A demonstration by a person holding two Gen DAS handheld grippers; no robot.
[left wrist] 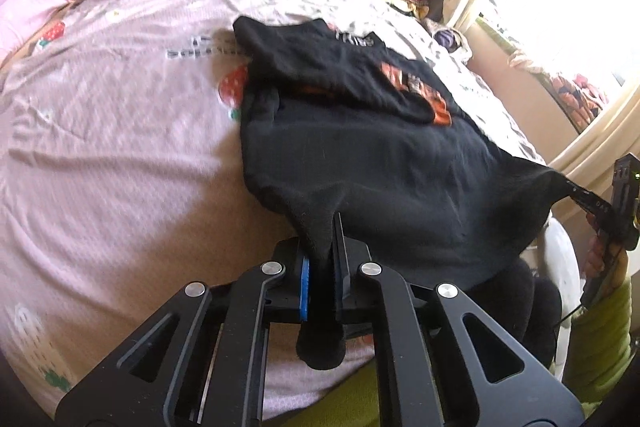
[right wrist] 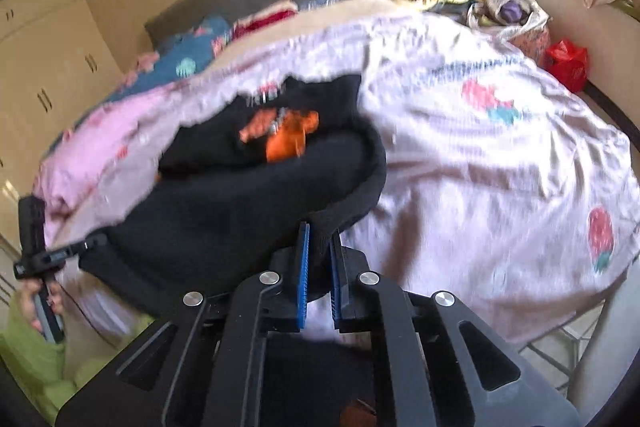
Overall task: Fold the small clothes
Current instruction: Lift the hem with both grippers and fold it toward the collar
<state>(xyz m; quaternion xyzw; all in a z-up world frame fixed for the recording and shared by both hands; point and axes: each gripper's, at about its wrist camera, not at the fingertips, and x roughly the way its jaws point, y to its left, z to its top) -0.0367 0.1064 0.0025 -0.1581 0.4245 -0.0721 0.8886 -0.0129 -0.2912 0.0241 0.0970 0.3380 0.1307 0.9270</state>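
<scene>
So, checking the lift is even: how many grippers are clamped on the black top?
2. The left gripper pinches one near corner of the black top; the right gripper pinches the other near corner.

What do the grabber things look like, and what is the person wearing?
Both the left gripper and the right gripper are black, with angular linkage arms, round silver pivot bolts and ribbed blue pads inside the fingers. The person wears a yellow-green sleeve. A thin dark cable trails near the right handle.
</scene>
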